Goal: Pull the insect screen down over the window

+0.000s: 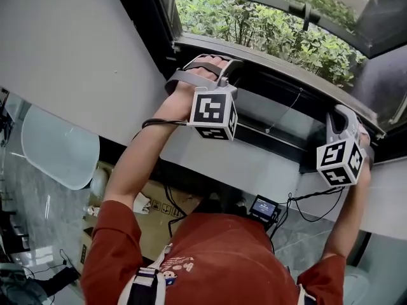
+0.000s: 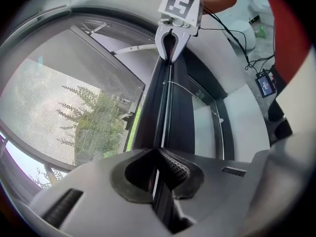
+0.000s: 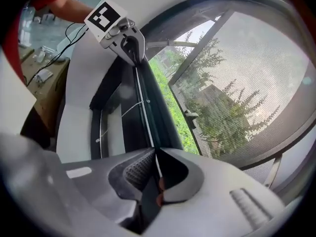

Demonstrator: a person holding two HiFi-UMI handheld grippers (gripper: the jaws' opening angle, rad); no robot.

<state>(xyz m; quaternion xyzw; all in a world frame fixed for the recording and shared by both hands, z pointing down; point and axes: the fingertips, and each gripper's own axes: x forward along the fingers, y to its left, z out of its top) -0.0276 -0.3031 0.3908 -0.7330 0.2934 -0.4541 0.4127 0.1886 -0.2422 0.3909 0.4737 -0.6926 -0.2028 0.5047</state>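
Insect screen mesh spreads across the window beyond its dark pull bar, and we have both grippers on that bar. Our left gripper has its jaws drawn nearly together, the ribbed pads pinching the bar's thin edge. Our right gripper is narrowed onto the same edge at the bar's other end. The bar's long axis runs straight from one pair of jaws to the other, with the mesh on its outdoor side and the white sill on ours. We judge that the bar sits low against the window's bottom edge. Any pull that remains is then downward, with neither hand nearer than the other. On the floor below sits a cardboard box, and we cannot tell what it holds.
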